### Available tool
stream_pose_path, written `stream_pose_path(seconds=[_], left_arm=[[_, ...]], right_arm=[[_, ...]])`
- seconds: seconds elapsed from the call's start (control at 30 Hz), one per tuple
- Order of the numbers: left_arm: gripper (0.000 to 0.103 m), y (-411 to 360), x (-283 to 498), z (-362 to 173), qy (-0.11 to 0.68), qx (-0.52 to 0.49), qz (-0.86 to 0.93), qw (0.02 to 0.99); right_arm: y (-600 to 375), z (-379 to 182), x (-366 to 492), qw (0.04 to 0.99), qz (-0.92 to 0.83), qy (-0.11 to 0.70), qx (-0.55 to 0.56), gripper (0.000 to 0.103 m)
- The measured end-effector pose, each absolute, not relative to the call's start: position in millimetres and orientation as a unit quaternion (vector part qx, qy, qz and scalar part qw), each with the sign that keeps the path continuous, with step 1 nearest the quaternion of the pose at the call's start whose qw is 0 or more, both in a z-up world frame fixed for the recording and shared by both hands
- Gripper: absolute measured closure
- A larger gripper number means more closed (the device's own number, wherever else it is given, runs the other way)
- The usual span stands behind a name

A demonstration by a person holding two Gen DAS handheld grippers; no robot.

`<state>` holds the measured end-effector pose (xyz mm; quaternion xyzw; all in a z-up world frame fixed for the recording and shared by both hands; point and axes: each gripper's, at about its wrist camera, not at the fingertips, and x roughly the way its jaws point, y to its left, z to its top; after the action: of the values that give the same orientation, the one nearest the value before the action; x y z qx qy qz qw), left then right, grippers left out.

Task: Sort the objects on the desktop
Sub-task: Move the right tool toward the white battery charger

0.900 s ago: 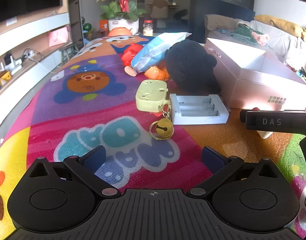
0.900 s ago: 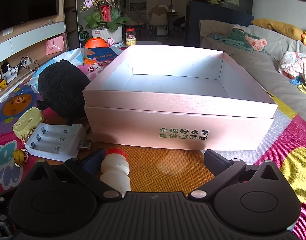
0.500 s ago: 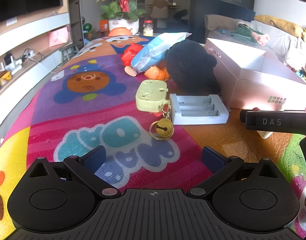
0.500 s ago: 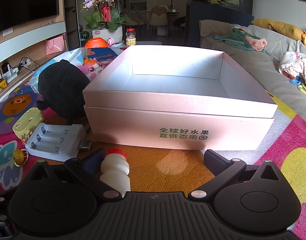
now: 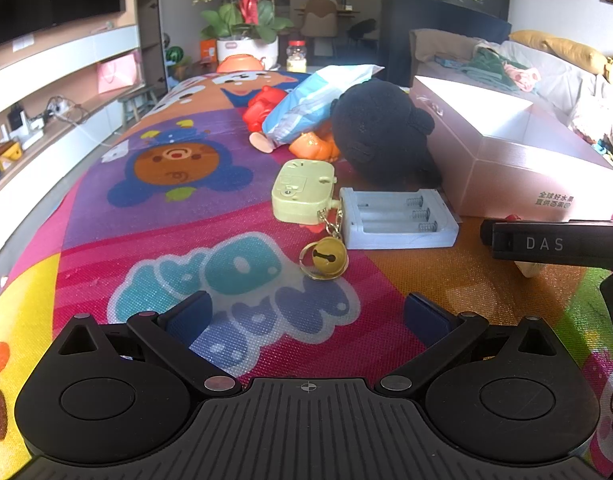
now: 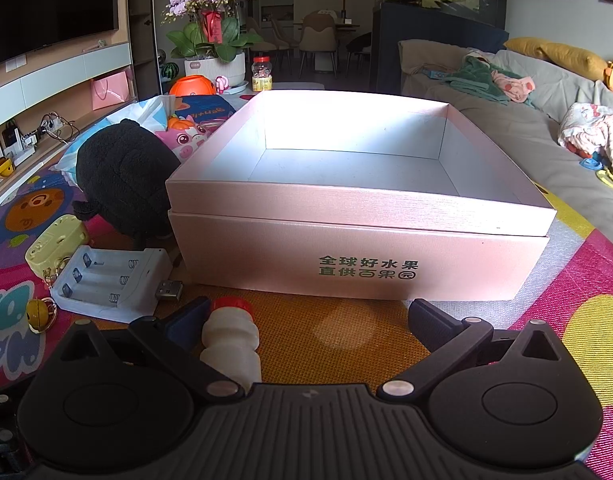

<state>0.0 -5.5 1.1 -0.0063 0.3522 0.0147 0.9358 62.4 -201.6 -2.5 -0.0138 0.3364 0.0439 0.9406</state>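
An open pink box (image 6: 358, 216) stands empty on the colourful mat, also in the left wrist view (image 5: 506, 152). My right gripper (image 6: 308, 316) is open just before it; a small white bottle with a red cap (image 6: 231, 340) lies between its fingers, close to the left finger. My left gripper (image 5: 306, 312) is open and empty over the mat. Ahead of it lie a gold bell (image 5: 326, 258) chained to a pale green case (image 5: 302, 192), a white battery charger (image 5: 394, 218) and a black plush toy (image 5: 380, 132).
A blue-white bag (image 5: 314, 102), red toy (image 5: 262, 110) and orange toy (image 5: 316, 146) lie behind the plush. The right gripper's body (image 5: 554, 242) crosses the left view's right edge. A sofa with clothes (image 6: 526, 92) is on the right, shelves on the left.
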Motion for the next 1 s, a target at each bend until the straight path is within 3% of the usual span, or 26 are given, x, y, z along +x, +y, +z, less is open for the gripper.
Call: stream_pose_path(seconds=[1.0], left_arm=[[0.0,-2,2,1,0.362,-0.002,0.001,0.932]], right_arm=[[-213,7,25,0.913,0.09,0.395,-0.04,0.0]])
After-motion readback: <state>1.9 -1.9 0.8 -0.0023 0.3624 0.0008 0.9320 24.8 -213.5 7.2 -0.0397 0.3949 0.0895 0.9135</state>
